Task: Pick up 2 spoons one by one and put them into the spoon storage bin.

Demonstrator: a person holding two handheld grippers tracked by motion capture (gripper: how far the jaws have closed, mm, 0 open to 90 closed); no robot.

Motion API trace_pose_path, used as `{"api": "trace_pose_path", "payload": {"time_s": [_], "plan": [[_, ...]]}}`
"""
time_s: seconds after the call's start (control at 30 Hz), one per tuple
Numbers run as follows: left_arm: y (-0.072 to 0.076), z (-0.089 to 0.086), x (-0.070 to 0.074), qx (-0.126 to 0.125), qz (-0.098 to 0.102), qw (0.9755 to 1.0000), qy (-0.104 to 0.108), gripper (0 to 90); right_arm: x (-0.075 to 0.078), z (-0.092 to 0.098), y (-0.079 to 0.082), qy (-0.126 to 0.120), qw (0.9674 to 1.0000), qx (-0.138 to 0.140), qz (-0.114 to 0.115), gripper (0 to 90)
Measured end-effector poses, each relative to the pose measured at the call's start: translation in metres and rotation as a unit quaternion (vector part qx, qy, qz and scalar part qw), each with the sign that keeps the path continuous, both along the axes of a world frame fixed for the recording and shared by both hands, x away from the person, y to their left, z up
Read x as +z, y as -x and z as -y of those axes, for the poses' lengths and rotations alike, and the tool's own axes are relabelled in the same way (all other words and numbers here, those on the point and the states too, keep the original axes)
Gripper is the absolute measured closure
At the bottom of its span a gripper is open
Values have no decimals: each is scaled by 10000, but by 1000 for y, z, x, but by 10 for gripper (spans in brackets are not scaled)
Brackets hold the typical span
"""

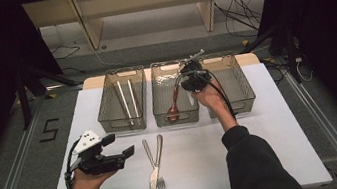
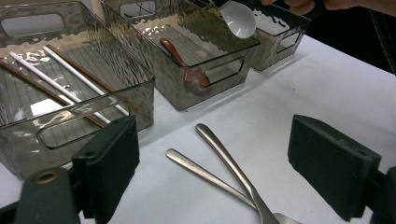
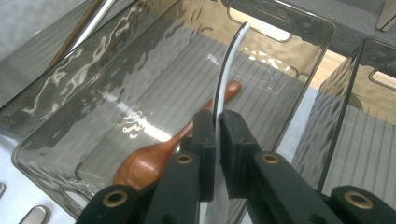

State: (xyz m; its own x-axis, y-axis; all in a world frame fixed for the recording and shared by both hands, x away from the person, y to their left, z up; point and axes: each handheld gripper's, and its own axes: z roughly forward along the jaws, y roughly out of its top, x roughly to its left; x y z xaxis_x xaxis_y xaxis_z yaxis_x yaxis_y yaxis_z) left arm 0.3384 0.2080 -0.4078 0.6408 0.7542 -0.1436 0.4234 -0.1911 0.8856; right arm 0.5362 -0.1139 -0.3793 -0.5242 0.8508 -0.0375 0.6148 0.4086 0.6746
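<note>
In the high view, the white desk [image 1: 266, 150] carries three smoky clear plastic bins in a row across the upper middle of the frame. The right claw [image 1: 193, 78] hangs over the far right part of the middle bin [image 1: 176, 117], clamped on a white spoon [image 1: 194, 56] whose thin handle pokes out toward the top of the frame. A brown wooden spoon [image 1: 174, 104] lies inside that bin. The left bin [image 1: 109, 118] holds long chopsticks [image 1: 127, 100]. At the lower left, the left claw [image 1: 122, 146] rests above the desk, its jaws spread and empty. A steel knife [image 1: 153, 170] and a steel fork [image 1: 157, 167] lie crossed at lower centre.

In the left claw's own view, the jaws stand wide apart at the bottom corners, nothing between them; the white spoon's bowl [image 2: 238, 18] hovers above the middle bin's rim at the top of the frame.

In the right claw's view, the jaws are nearly closed, pinching the white spoon's curved handle [image 3: 227, 70] above the wooden spoon [image 3: 154, 158].
</note>
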Motion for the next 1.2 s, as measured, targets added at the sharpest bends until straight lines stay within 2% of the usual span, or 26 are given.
{"api": "trace_pose_path", "payload": {"time_s": [0.17,0.27,0.37,0.57,0.83,1.0,1.2], "plan": [[0,0,-1,-8,-11,10000,-23,160,-3,-2,0,-45,10000,10,-63,809],[0,0,-1,0,-14,10000,-21,160,0,-2,0,-63,10000,38,-28,752],[0,1,-1,-2,-8,10000,-21,160,3,1,3,-99,9999,68,-37,741],[0,1,-1,-20,-17,10000,-63,160,10,6,12,-171,9995,245,-31,616],[0,1,-1,5,-29,10000,-84,158,21,9,38,-420,9979,479,87,450],[-1,1,-2,15,-36,9999,-95,158,23,15,59,-711,9956,586,180,415],[-1,2,-3,39,-70,9999,-105,159,20,28,82,-1112,9911,672,271,396]]}}
